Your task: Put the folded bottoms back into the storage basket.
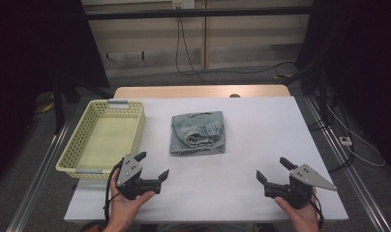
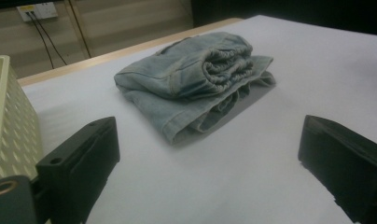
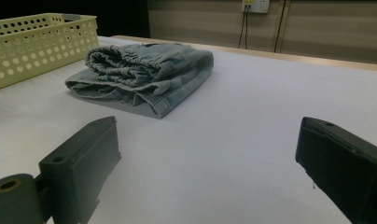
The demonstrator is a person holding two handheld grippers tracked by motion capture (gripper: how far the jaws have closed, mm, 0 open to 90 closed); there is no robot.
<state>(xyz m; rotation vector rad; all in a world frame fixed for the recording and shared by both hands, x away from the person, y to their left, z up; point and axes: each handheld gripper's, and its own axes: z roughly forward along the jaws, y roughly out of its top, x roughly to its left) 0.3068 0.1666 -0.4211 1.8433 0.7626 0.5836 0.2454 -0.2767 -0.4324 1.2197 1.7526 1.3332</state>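
A folded pair of light-blue denim shorts (image 1: 198, 132) lies in the middle of the white table (image 1: 261, 130), elastic waistband facing the near side. The same denim bundle (image 2: 196, 74) lies ahead of the left gripper's jaws, and the denim bundle (image 3: 142, 74) sits up and to the left in the right gripper view. My left gripper (image 1: 152, 166) is held near the front left, open, nothing between its jaws. My right gripper (image 1: 272, 170) is held near the front right, open and empty too. Both sit well short of the shorts.
A pale yellow perforated basket (image 1: 75, 155) stands at the table's left side, with nothing in it; its wall (image 3: 32, 42) shows at far left in the right gripper view. Behind the table are a wooden strip, wall sockets and hanging cables (image 1: 181, 38).
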